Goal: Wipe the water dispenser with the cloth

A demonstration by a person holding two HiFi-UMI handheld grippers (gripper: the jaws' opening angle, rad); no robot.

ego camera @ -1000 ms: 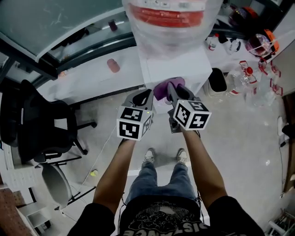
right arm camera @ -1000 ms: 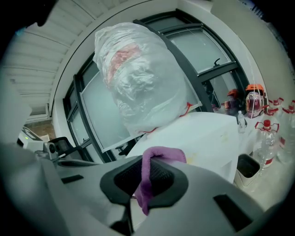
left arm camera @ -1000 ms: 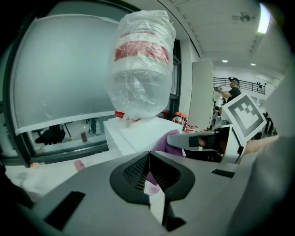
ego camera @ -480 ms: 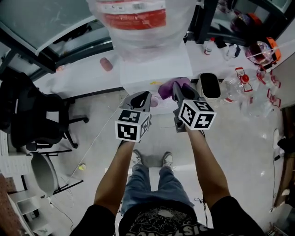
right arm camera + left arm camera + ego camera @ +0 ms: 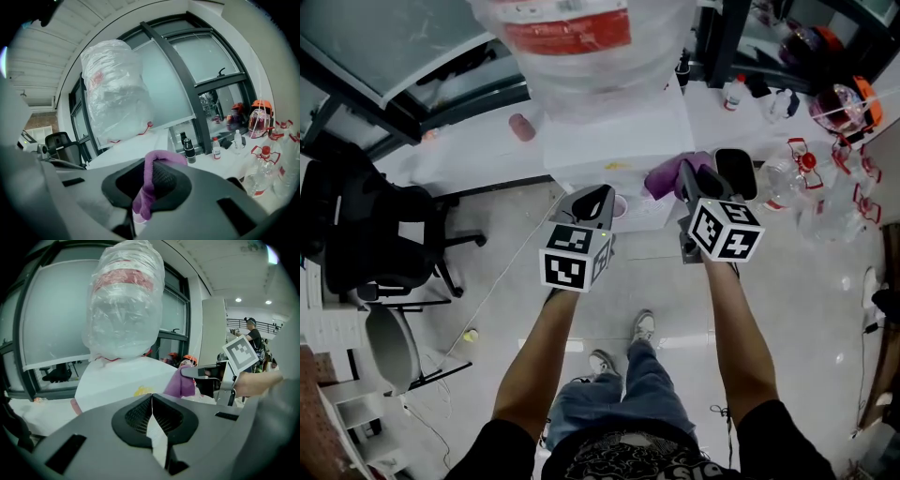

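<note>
The white water dispenser (image 5: 614, 141) stands ahead with a plastic-wrapped bottle (image 5: 581, 42) on top, seen also as the dispenser (image 5: 124, 380) and the bottle (image 5: 112, 103). My right gripper (image 5: 686, 174) is shut on a purple cloth (image 5: 667, 175), held at the dispenser's right front corner; the cloth (image 5: 149, 185) hangs between its jaws. My left gripper (image 5: 592, 199) is shut with nothing in it, just before the dispenser's front. In the left gripper view the cloth (image 5: 180, 383) and the right gripper (image 5: 206, 372) show at right.
A black office chair (image 5: 370, 239) stands at left. Right of the dispenser are a black bin (image 5: 736, 173), clear water jugs (image 5: 797, 178) and small bottles (image 5: 215, 147) on a white ledge. Windows with dark frames (image 5: 403, 80) run behind. A person (image 5: 253, 336) stands far off.
The right gripper with the cloth has moved rightward along the dispenser's front to its right corner. The left gripper stays shut near the front. My view has shifted back a little.
</note>
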